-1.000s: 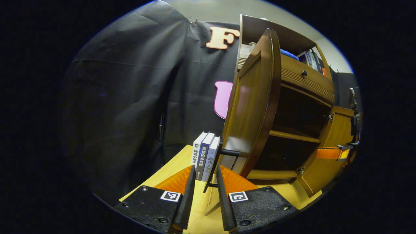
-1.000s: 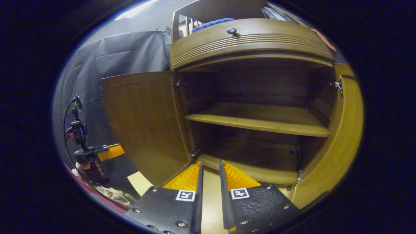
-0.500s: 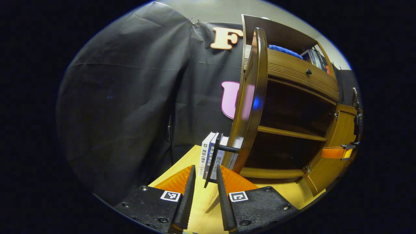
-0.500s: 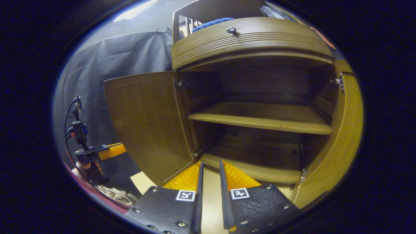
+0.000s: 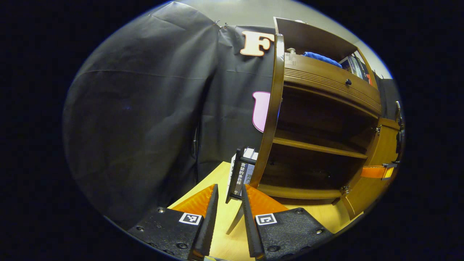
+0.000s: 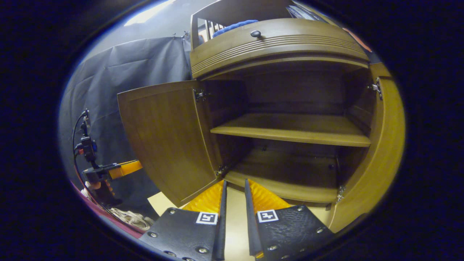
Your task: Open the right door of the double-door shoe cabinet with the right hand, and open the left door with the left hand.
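The brown wooden double-door shoe cabinet (image 6: 290, 54) stands gaping on the pale wooden tabletop (image 5: 221, 224), shelves bare, so both swings look about finished. Its curved left door (image 6: 166, 137) is swung wide, seen edge-on in the left gripper view, with the black bar handle (image 5: 235, 177) just ahead of the left gripper (image 5: 227, 192), whose fingers sit spread narrowly around nothing, likely lined up to let go. The right door (image 6: 380, 156) hangs open at the cabinet's right edge, and the right gripper (image 6: 233, 188) hovers at the cabinet's front edge, fingers slightly apart, empty. A row of upright books (image 5: 246, 170) hides partly behind handle and door; the right door's handle is out of sight.
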